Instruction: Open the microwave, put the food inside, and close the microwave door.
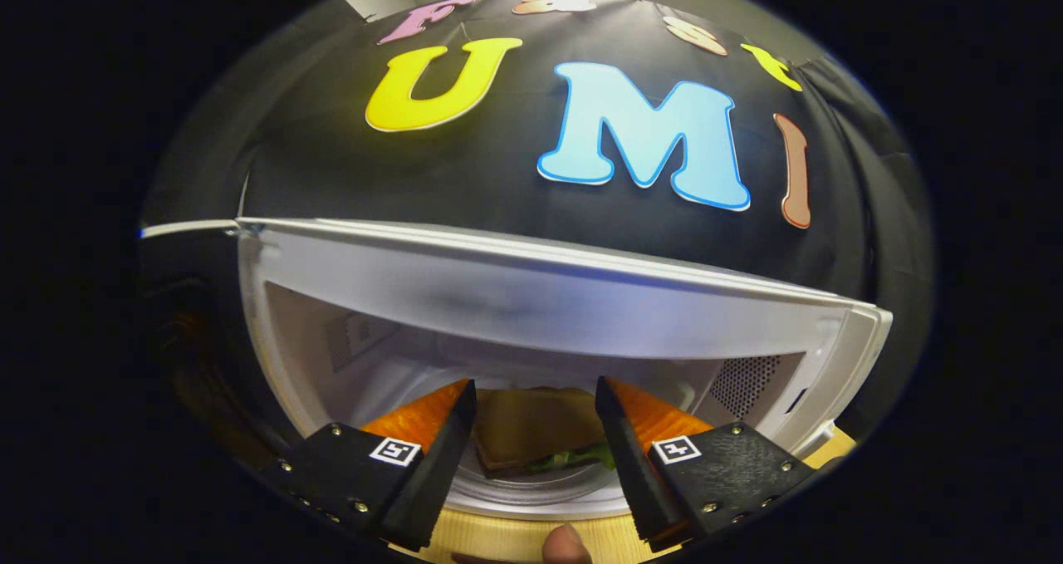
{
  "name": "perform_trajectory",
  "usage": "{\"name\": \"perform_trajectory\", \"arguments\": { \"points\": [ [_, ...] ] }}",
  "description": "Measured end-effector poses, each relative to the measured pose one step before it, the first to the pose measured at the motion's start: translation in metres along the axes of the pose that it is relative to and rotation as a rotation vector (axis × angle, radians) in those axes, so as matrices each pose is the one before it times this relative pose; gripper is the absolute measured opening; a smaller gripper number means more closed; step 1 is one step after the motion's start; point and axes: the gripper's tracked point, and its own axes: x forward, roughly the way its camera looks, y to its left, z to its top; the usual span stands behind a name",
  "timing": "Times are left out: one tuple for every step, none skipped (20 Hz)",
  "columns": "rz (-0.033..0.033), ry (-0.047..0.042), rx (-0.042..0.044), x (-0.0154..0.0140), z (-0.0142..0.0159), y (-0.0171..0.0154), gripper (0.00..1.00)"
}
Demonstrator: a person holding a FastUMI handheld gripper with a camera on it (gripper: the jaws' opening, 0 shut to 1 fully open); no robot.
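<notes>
The white microwave [531, 298] stands just ahead with its door swung open to the left, and its pale cavity faces me. A sandwich [531, 427] of brown bread with green lettuce sits between my gripper's fingers, over the glass turntable [531, 497] in the cavity. My gripper [534, 385] reaches into the opening, and both fingers touch the sides of the bread. The sandwich's outer edges are hidden behind the fingers.
The dark open door [178, 340] stands at the left of the cavity. A perforated vent panel [747, 385] lines the right inner wall. A light wooden tabletop [515, 539] runs under the microwave, and a person's fingertip [566, 545] shows below the fingers.
</notes>
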Motion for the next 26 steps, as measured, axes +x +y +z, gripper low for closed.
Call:
{"name": "perform_trajectory", "arguments": {
  "points": [
    [0.02186, -0.00291, 0.0111, -0.01129, 0.003, 0.00328, 0.86],
    [0.01658, -0.00344, 0.00847, -0.01227, 0.00307, 0.00106, 0.86],
    [0.01847, -0.00998, 0.00443, -0.0132, 0.00564, 0.00151, 0.87],
    [0.01729, -0.01058, 0.00304, -0.01391, 0.00594, 0.00164, 0.86],
    [0.02026, -0.00946, 0.00062, -0.01518, 0.00688, 0.00179, 0.86],
    [0.01937, -0.01603, 0.00146, -0.01697, 0.0085, 0.00255, 0.86],
    [0.0175, -0.02153, 0.00007, -0.01666, 0.01094, 0.00134, 0.86],
    [0.01852, -0.02189, 0.00025, -0.01747, 0.01102, 0.00275, 0.86],
    [0.02049, -0.01461, -0.0003, -0.01722, 0.00982, 0.00292, 0.86],
    [0.02045, -0.011, -0.0017, -0.01692, 0.00973, 0.00535, 0.86],
    [0.02052, -0.01418, 0.00026, -0.01687, 0.01035, 0.00521, 0.86],
    [0.02384, -0.01644, -0.00011, -0.01664, 0.01102, 0.00707, 0.86],
    [0.02736, -0.01817, 0.00223, -0.0161, 0.01084, 0.00845, 0.86],
    [0.02698, -0.01292, -0.00108, -0.01544, 0.00845, 0.00921, 0.86],
    [0.02644, -0.01185, -0.00208, -0.01419, 0.00741, 0.00953, 0.86],
    [0.0255, -0.01487, 0.00304, -0.01288, 0.0081, 0.01027, 0.86],
    [0.02976, -0.01562, 0.01122, -0.0123, 0.00774, 0.01137, 0.86],
    [0.03315, -0.01128, 0.01653, -0.0109, 0.00673, 0.01403, 0.86],
    [0.03515, -0.00896, 0.01864, -0.00949, 0.00497, 0.0144, 0.86],
    [0.03402, -0.01029, 0.0147, -0.00729, 0.00427, 0.01589, 0.86],
    [0.02829, -0.00668, 0.00341, -0.00639, 0.00291, 0.01371, 0.86],
    [0.02749, -0.00152, -0.00543, -0.00449, 0.00064, 0.01429, 0.87],
    [0.02983, -0.00143, -0.0086, -0.00433, -0.00099, 0.01439, 0.86],
    [0.02956, 0.00054, -0.00591, -0.00073, -0.00333, 0.01595, 0.87],
    [0.03269, 0.00569, 0.00199, -0.00121, -0.00392, 0.01474, 0.87],
    [0.04137, 0.00872, 0.01179, -0.00031, -0.00829, 0.01907, 0.87]
  ]
}}
